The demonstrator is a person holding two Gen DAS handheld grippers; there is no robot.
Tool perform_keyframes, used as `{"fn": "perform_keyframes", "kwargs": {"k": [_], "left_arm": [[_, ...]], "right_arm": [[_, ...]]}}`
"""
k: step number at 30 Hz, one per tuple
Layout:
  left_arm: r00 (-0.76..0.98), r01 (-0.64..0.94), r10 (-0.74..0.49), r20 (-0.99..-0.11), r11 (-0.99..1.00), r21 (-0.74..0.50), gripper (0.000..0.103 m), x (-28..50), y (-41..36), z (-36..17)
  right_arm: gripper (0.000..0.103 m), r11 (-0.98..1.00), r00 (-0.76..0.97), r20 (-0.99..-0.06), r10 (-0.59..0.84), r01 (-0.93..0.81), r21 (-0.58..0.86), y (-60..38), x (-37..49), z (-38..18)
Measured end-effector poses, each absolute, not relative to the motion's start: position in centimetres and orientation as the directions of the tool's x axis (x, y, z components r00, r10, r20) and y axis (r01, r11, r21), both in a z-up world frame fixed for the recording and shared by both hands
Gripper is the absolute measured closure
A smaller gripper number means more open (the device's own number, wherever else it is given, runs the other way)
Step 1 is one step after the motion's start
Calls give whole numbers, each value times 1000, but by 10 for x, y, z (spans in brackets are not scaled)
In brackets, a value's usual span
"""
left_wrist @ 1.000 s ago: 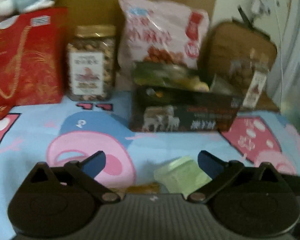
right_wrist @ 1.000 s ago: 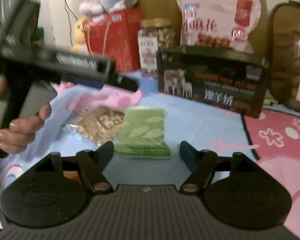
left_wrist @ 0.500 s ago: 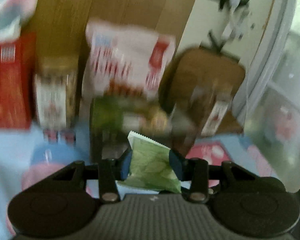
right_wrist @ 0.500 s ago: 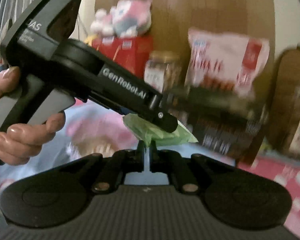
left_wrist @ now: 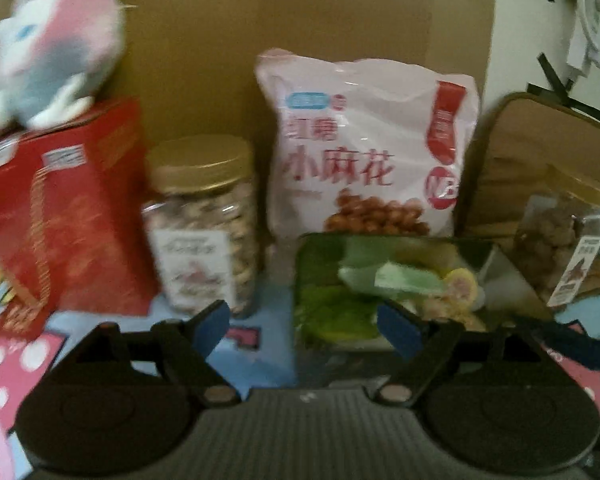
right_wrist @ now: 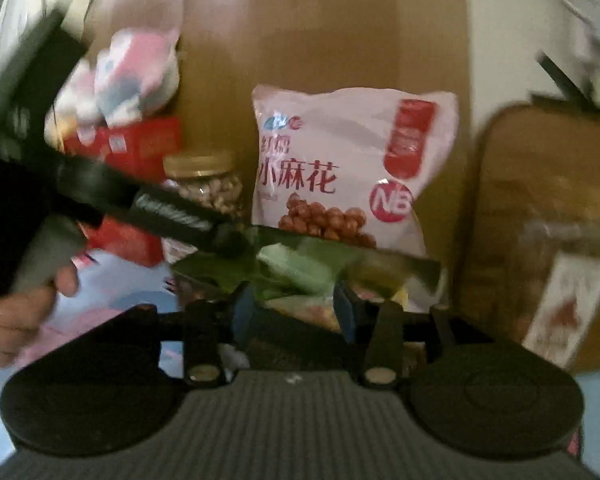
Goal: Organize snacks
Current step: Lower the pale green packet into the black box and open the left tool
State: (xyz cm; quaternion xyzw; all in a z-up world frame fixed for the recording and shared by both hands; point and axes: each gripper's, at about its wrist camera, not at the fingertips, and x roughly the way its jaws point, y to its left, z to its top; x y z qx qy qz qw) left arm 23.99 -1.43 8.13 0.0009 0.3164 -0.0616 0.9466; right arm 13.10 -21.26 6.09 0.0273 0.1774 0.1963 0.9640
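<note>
An open dark box (left_wrist: pixel 332 364) holds several small snack packets, with a pale green packet (left_wrist: pixel 404 280) lying on top. My left gripper (left_wrist: pixel 305 330) hovers just in front of the box. Its jaws are opening wide and nothing is between its blue pads (left_wrist: pixel 212 326). The right wrist view shows the same box (right_wrist: pixel 380 255) and green packet (right_wrist: pixel 296 268) just beyond my right gripper (right_wrist: pixel 295 312). Its jaws are partly apart and opening, and they press on nothing. The left gripper's body (right_wrist: pixel 168 216), held by a hand (right_wrist: pixel 20 312), reaches over the box from the left.
Behind the box stand a pink snack bag (left_wrist: pixel 372 160), a gold-lidded nut jar (left_wrist: pixel 204 232), a red gift box (left_wrist: pixel 60 216) with a plush toy (left_wrist: pixel 48 52) on it, a brown cushion (left_wrist: pixel 540 152) and another jar (left_wrist: pixel 560 232). Cardboard (left_wrist: pixel 300 40) backs them all.
The green packet lay on the sheet, then my left gripper shut on it and lifted it. Now it lies in the box, both grippers have opened, and both have risen toward the box.
</note>
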Motion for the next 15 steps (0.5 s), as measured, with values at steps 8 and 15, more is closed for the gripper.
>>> {"fn": "perform_keyframes", "kwargs": {"k": [8,15], "left_arm": [[848,54,-33,-529,998,24,0,165,-3,90],[850,57,-31,-525,998,33,0,116,-10,93]], "right_arm": [[0,964,939,-230,257,-230,137,-234,45,47],[0,982,892,-414,178,-137,128,-227,57,44]]}}
